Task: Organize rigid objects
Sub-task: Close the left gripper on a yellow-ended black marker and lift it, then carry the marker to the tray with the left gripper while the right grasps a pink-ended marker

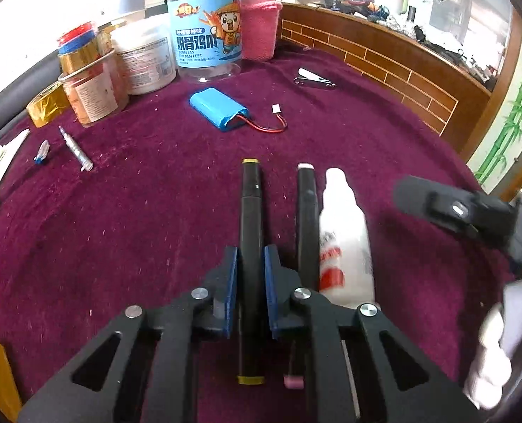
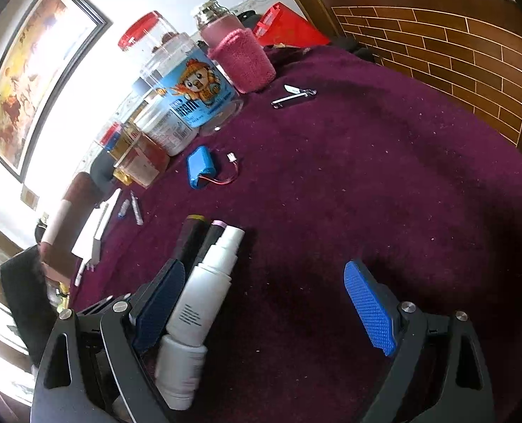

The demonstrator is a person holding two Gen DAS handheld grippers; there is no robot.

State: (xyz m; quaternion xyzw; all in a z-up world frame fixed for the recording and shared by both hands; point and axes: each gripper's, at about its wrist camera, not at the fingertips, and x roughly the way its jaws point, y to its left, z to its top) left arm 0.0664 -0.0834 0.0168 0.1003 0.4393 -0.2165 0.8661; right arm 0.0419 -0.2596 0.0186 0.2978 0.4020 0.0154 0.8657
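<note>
Jaws of the left gripper [image 1: 250, 275] are clamped on the yellow-capped black marker [image 1: 249, 218], which lies on the maroon tablecloth [image 1: 120, 229] just beside a pink-capped black marker [image 1: 306, 218] and a white spray bottle [image 1: 345, 239]. Jaws of the right gripper [image 2: 268, 303] are held wide apart with nothing pressed between them, the white spray bottle lying just inside the left pad. Farther back, a blue battery pack [image 1: 218, 109], nail clippers [image 1: 313, 78] and a labelled clear snack jar [image 1: 208, 35] are seen.

A maroon cloth [image 2: 384, 183] covers the table; brick-patterned wooden panelling [image 2: 437, 46] at two o'clock, framed painting [image 2: 31, 70] at ten.
</note>
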